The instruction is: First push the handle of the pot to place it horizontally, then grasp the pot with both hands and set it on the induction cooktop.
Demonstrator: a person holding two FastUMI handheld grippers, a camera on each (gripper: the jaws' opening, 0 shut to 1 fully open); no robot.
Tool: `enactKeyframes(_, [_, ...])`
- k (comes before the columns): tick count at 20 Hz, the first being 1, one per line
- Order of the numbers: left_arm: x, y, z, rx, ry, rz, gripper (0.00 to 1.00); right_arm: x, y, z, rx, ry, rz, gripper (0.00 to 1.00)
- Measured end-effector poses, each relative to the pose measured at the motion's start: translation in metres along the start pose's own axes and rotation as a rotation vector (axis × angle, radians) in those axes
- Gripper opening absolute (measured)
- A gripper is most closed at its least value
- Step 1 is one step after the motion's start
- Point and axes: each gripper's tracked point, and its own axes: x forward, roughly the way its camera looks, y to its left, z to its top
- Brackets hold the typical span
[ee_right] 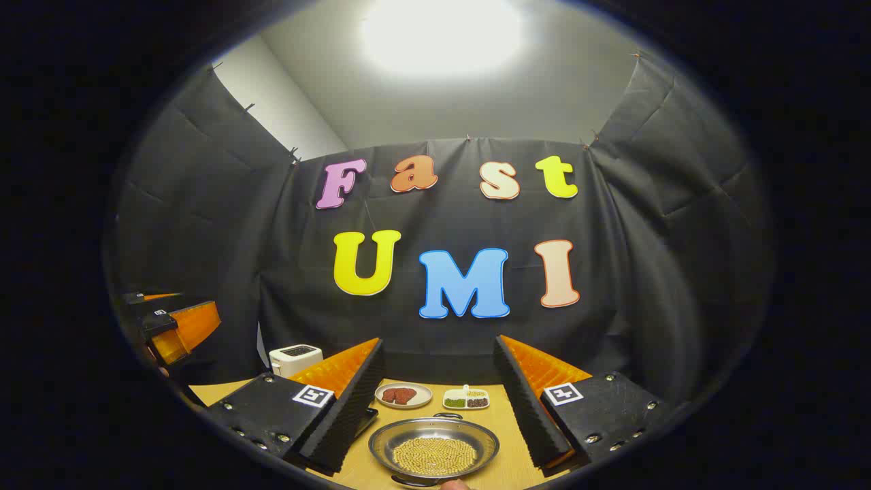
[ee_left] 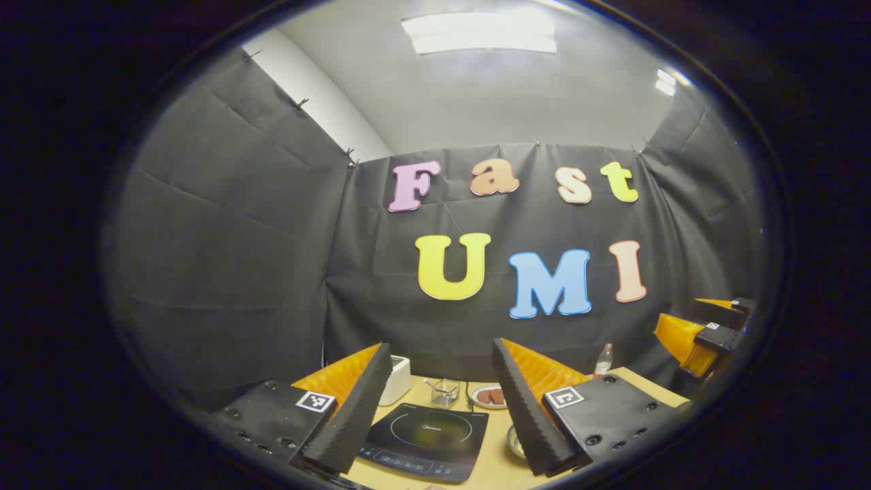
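Steel pot: the shallow metal pot (ee_right: 434, 447) sits low at 6 o'clock in the right gripper view, on the wooden bench (ee_right: 507, 469), its floor covered in pale grains; one small handle shows at the far rim, another at the near rim
Handle line-up: far-and-near is how I read it, so the push to swing the handles sideways looks not yet done
Right tongs (ee_right: 435, 401): spread wide, nothing between them, held above and framing the pot, as if lining up for that first nudge
Left tongs (ee_left: 435, 401): also wide and empty, pointing at the black induction cooktop (ee_left: 427, 440), which lies between the fingers at 6 o'clock, marking the landing spot
Other gripper: the right one peeks in at 3 o'clock of the left gripper view, the left one at 9 o'clock of the right gripper view, well apart
Background: white toaster (ee_right: 294, 358) at 8 o'clock, a plate of reddish pieces (ee_right: 403, 395) and a divided dish (ee_right: 465, 399) beyond the pot, a bottle (ee_left: 603, 359) and a small glass (ee_left: 444, 391) by the wall
Writing: a faint mark sits mid-cooktop, too small to read; the fingers carry square coded tags, no words
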Motion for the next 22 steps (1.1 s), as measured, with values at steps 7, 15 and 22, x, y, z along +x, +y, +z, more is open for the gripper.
enactKeyframes(7, [0.01,0.003,-0.008,-0.015,0.022,0.005,1.0,0.009,-0.009,-0.005,0.004,0.015,-0.021,0.96])
enactKeyframes(15, [0.017,-0.005,-0.019,-0.025,0.038,-0.016,0.97,0.008,-0.028,-0.011,-0.005,0.033,-0.07,0.96])
enactKeyframes(22, [0.022,-0.001,-0.026,-0.021,0.049,-0.021,1.0,0.009,-0.031,-0.014,-0.007,0.04,-0.095,0.97])
